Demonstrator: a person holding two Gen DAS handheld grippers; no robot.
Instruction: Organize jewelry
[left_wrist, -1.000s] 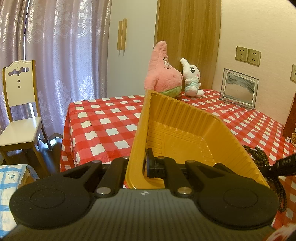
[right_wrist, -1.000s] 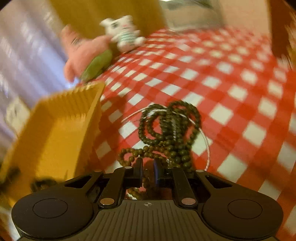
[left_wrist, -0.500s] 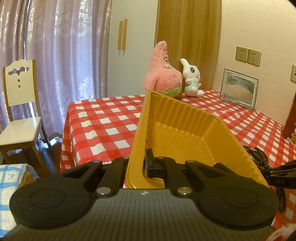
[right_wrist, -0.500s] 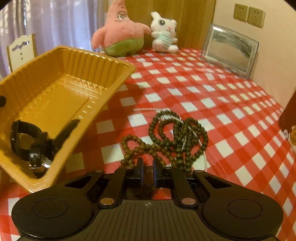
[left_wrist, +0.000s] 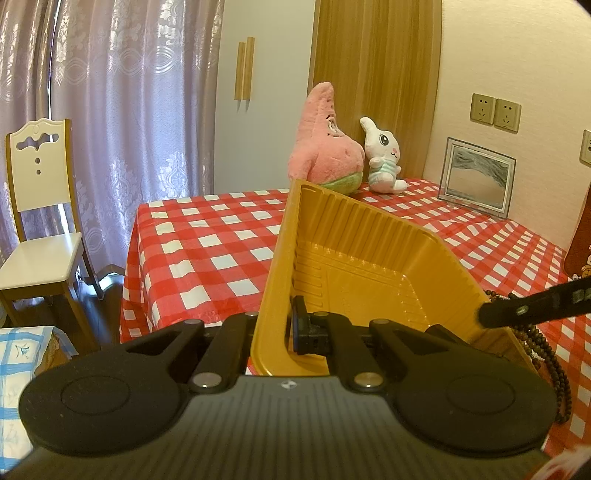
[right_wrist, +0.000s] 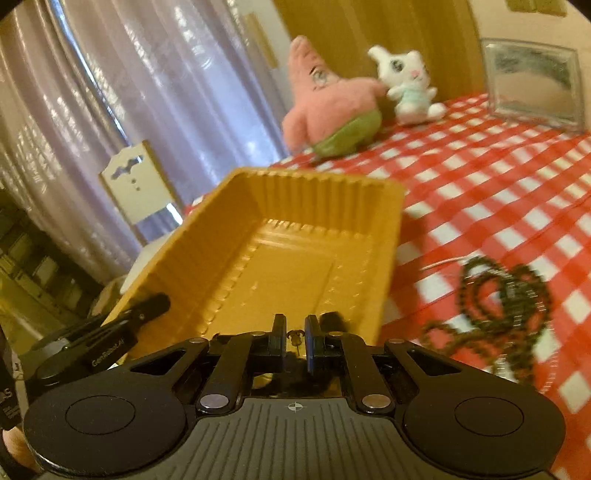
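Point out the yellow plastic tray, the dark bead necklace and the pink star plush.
yellow plastic tray (right_wrist: 295, 273), right wrist view, bare floor of the tray
dark bead necklace (right_wrist: 517, 295), right wrist view, coiled strands
pink star plush (left_wrist: 325, 147), left wrist view, body

Home: curtains (left_wrist: 110, 110), plush toys (left_wrist: 325, 147), gingham table (left_wrist: 207, 240).

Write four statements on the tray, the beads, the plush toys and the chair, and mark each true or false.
1. The left gripper clamps the yellow tray's wall. True.
2. The dark bead necklace lies inside the tray. False: it lies on the checked tablecloth, beside the tray.
3. The pink plush and the white bunny plush sit side by side. True.
4. The chair is red. False: its seat and back are white.
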